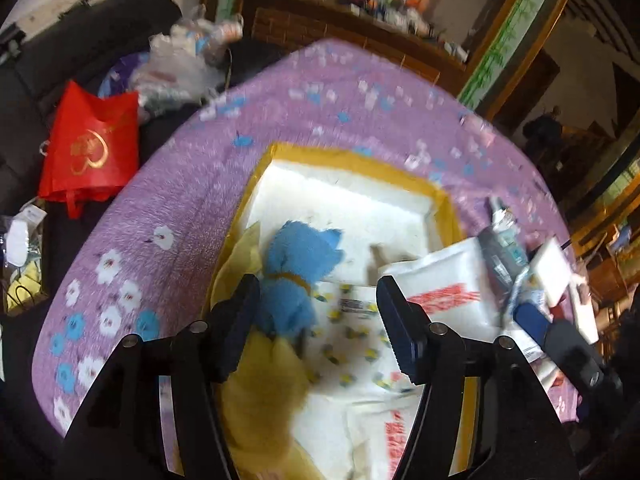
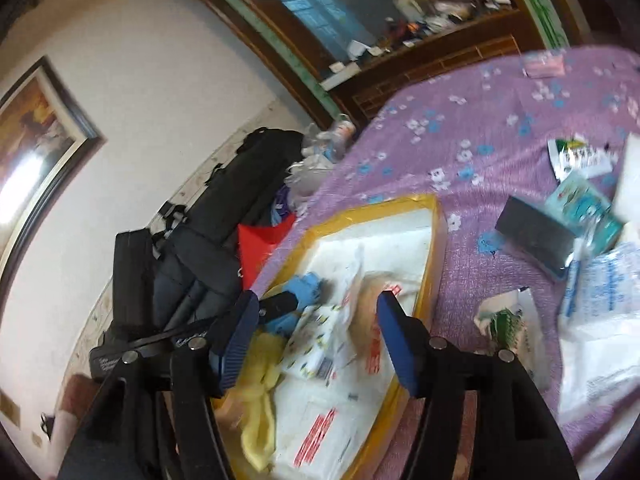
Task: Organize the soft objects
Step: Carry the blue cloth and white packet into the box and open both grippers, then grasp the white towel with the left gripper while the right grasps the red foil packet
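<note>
Two pairs of tongs hang over a white box with yellow-taped edges (image 1: pixel 352 196) that sits on a purple flowered cloth (image 1: pixel 180 208). The left tongs (image 1: pixel 316 312) stand wide apart, with nothing pressed between the pads; a blue plush toy (image 1: pixel 300 272) lies in the box just beside the left finger, though whether it touches the finger is unclear. Under and beside the toy lie a yellow cloth (image 1: pixel 260 392), a white pack printed with small yellow figures (image 1: pixel 356 332) and white packs with red lettering (image 1: pixel 448 300). The right tongs (image 2: pixel 316 336) are also wide and empty, above the same box, with the left tongs' dark tip near the blue toy in that view. Several more packets (image 2: pixel 584 208) lie scattered on the cloth to the right of the box. A red bag (image 1: pixel 92 148) sits off the cloth at the left.
</note>
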Tool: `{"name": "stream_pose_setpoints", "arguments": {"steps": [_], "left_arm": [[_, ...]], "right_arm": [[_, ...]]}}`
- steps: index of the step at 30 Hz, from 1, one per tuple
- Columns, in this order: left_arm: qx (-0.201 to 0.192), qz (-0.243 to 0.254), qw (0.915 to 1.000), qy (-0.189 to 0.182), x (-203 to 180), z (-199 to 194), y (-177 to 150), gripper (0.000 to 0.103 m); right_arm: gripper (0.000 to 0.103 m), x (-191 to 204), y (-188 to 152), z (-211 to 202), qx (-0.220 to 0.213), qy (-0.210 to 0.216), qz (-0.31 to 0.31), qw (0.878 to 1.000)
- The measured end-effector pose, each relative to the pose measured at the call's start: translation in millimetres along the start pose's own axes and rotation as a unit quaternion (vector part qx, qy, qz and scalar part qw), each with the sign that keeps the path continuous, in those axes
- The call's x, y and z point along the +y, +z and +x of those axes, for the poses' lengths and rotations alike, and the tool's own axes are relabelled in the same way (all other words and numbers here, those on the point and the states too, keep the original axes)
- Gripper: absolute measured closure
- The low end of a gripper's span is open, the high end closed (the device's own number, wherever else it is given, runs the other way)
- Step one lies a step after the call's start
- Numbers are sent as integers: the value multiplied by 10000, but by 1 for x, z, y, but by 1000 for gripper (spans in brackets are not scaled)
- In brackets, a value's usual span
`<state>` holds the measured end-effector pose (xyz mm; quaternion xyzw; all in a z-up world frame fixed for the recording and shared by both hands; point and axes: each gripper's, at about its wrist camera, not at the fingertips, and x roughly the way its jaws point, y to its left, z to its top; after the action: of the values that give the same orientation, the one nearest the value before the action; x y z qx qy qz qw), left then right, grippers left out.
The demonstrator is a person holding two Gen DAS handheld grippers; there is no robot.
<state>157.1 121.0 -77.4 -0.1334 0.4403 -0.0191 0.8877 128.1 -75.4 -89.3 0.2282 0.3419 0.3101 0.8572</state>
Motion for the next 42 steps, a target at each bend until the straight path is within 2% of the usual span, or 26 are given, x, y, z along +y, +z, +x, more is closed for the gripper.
{"name": "stream_pose_setpoints", "arguments": {"steps": [2, 3, 5, 6, 9, 12, 14, 17, 19, 22, 32, 37, 42], "left_arm": [[-532, 77, 9984, 175, -14, -26, -12, 41], [-777, 273, 9961, 325, -28, -41, -22, 41], [-880, 681, 9933, 318, -52, -53, -38, 38], [-830, 897, 9922, 226, -67, -57, -47, 38], [-293, 1569, 9870, -212, -112, -54, -77, 38], [-2, 2009, 9782, -522, -144, -48, -100, 38], [146, 2129, 9744, -705, -158, -42, -111, 38], [270, 2320, 9700, -670, -178, -32, -125, 38], [285, 2483, 9670, -503, -190, -26, -133, 38], [232, 2557, 9656, -411, -199, -23, -140, 38], [244, 2589, 9655, -152, -206, -17, -152, 38], [248, 2586, 9656, -92, -205, -16, -151, 38], [219, 2588, 9656, -125, -203, -16, -148, 38]], "right_arm": [[42, 4, -7, -17, -82, 61, -136, 9999], [42, 4, -14, -30, -131, -13, -226, 9997], [40, 0, -24, -49, -161, -266, -324, 9990], [39, -6, -31, -61, -164, -484, -339, 9981], [39, -32, -51, -91, 60, -1566, -133, 9876], [39, -56, -66, -129, 20, -1803, 212, 9834], [39, -68, -74, -146, -15, -2032, 280, 9787], [39, -86, -85, -158, 70, -2630, 287, 9643], [39, -98, -89, -160, 140, -2927, 315, 9556], [39, -108, -100, -159, 309, -2918, 375, 9552], [37, -103, -107, -163, 248, -2934, 208, 9554], [37, -105, -104, -163, 201, -2871, 355, 9570], [37, -108, -93, -173, -13, -2504, 460, 9670]]}}
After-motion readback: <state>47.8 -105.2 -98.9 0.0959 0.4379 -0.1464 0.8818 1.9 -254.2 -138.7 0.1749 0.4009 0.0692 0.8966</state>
